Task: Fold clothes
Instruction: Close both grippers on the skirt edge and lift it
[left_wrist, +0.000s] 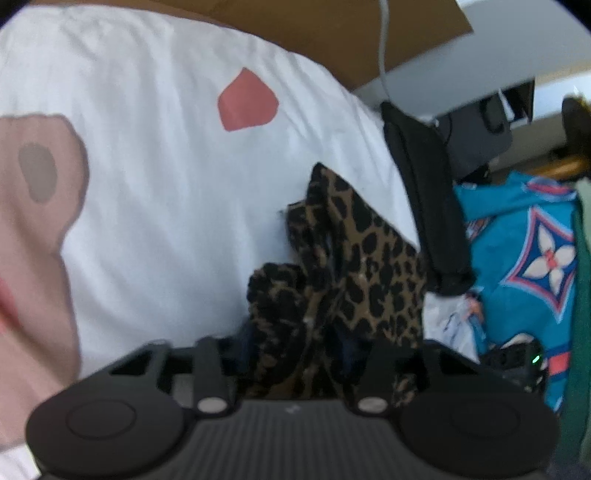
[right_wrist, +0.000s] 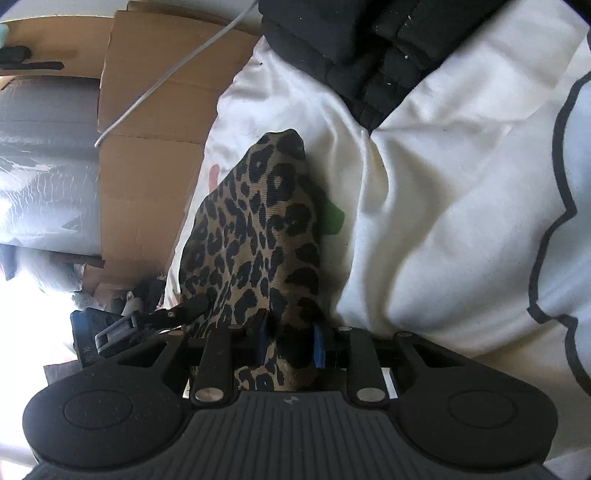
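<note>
A leopard-print garment (left_wrist: 369, 258) lies bunched on white bedding (left_wrist: 166, 184) printed with pink and red shapes. My left gripper (left_wrist: 295, 343) is shut on its near end; the cloth fills the gap between the jaws and hides most of both fingers. In the right wrist view the same garment (right_wrist: 258, 221) rises in a tapering fold away from my right gripper (right_wrist: 290, 341), whose blue pads (right_wrist: 262, 339) pinch it. A black finger of the other gripper (right_wrist: 192, 304) meets the cloth's left edge.
A black garment (left_wrist: 432, 206) lies to the right of the leopard cloth, with teal patterned fabric (left_wrist: 524, 251) beyond it. Cardboard (right_wrist: 147, 166) and a white cable (right_wrist: 166, 77) stand past the bed's edge. More black clothing (right_wrist: 369, 44) lies at the top.
</note>
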